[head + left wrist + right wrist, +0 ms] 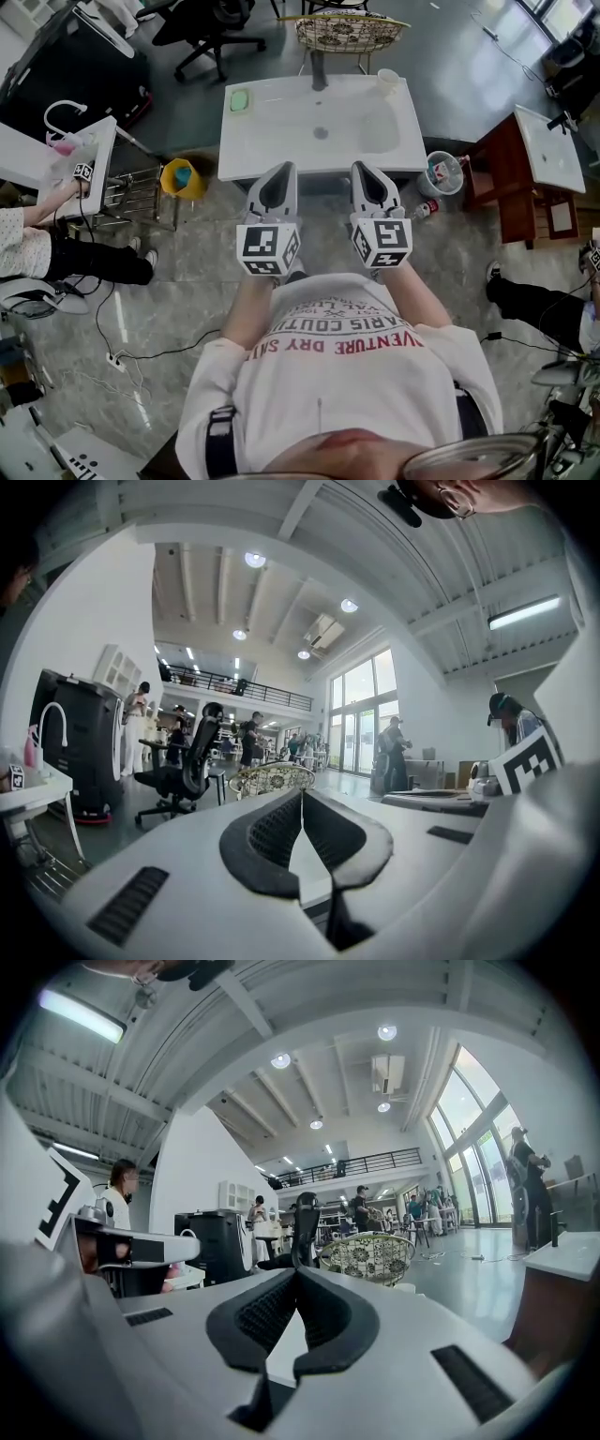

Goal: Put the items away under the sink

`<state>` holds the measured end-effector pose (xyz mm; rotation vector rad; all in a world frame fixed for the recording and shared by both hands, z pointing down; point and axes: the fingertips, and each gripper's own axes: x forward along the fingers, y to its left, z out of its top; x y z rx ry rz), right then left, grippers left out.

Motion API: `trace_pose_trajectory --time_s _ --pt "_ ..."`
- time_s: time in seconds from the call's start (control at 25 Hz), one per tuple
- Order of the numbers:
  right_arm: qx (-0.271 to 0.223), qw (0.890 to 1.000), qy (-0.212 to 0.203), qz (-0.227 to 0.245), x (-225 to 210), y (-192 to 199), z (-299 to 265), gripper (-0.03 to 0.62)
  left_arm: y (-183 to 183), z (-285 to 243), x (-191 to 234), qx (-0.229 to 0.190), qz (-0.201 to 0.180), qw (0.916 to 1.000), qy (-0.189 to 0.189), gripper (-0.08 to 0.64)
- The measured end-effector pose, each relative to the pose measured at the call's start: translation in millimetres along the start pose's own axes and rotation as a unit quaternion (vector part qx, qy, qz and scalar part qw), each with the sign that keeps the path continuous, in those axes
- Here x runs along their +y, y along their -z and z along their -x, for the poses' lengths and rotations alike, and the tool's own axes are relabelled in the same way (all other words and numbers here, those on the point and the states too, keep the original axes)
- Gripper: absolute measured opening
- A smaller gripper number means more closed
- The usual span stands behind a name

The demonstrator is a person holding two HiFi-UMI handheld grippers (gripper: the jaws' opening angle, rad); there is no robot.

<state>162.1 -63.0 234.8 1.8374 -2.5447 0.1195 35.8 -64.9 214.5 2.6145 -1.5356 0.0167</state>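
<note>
Left fingers: the left gripper (302,797) has its jaws pressed tip to tip with nothing between them, so it is empty.
Right fingers: the right gripper (294,1277) is the same, its pads meeting and nothing held.
Aim: both grippers are held side by side just short of the front edge of the sink counter (281,141), pointing across its middle.
Nearest loose thing: a bottle (425,209) lies on its side on the floor just off the right front corner. Its long axis runs roughly in line with the front edge, and it is nearer the right gripper.
Right container: a clear bucket (427,165) stands beside the right edge, past the bottle. It holds some small packets or tubes, though what they are is too small to tell.
Left container: a yellow bucket (167,180) sits off the left front corner, nearer the left gripper, with a blue thing (183,174) inside.
On the counter: a green soap dish (240,99) is at the back left corner and a white cup (387,82) at the back right. The basin between them is bare.
Under the sink: the counter hides this space from above — nothing shows what is stored there.
Judgement: the floor items lie outside the sink's footprint. Any reach for the bottle would go right and down, closing across its short width.
</note>
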Motion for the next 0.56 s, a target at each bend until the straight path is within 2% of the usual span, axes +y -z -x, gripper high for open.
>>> trace_pose_trajectory --time_s 0.56 --pt "0.01 1.0 -0.007 -0.008 0 9 -13 0.025 10 -10 13 0.013 0.003 0.9999 -0.005 0.028"
